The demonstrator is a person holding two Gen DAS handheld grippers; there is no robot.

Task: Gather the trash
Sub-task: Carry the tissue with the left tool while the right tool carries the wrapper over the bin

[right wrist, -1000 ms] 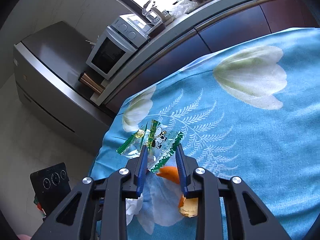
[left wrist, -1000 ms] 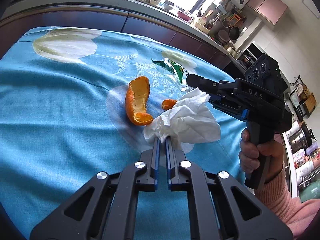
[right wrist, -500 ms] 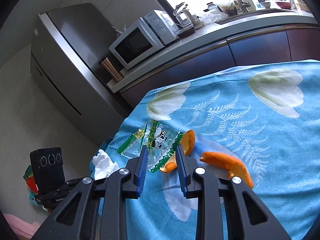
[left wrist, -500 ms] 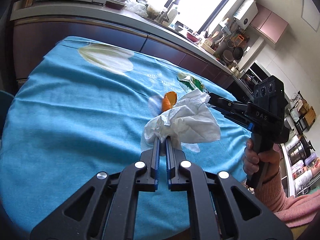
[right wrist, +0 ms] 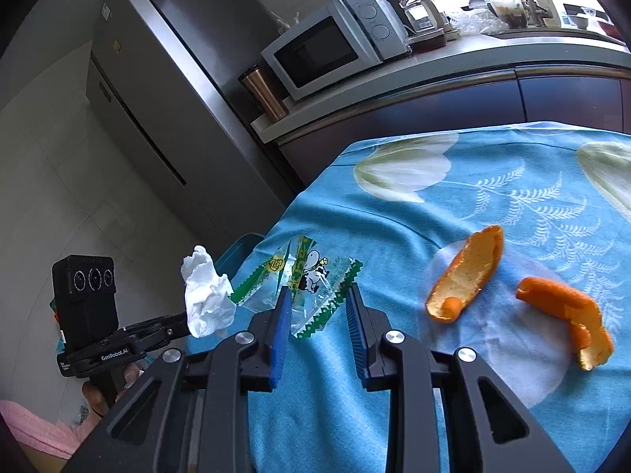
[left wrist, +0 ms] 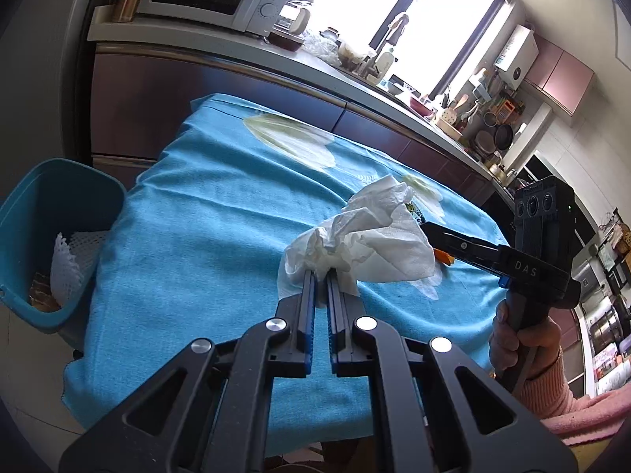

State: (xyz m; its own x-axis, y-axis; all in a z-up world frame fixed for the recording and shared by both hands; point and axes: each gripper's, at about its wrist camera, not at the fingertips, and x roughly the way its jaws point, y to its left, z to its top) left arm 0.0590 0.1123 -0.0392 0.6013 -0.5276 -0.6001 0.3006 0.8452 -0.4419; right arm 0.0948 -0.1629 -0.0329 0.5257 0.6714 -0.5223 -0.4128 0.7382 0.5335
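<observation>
**Tissue and wrapper lifted over a kitchen table**

A blue floral tablecloth [right wrist: 394, 394] covers the table; a teal bin [left wrist: 51, 213] stands at its corner. The left gripper [left wrist: 321, 276] is clenched on a crumpled tissue [left wrist: 370, 244]. The right gripper [right wrist: 317, 295] grasps a clear candy wrapper [right wrist: 307, 287]. Two orange peels [right wrist: 469, 276] lie on the cloth.

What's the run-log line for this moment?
left gripper: shut on tissue | right gripper: holds candy wrapper | bin: beside table | orange peels: on tablecloth
</observation>
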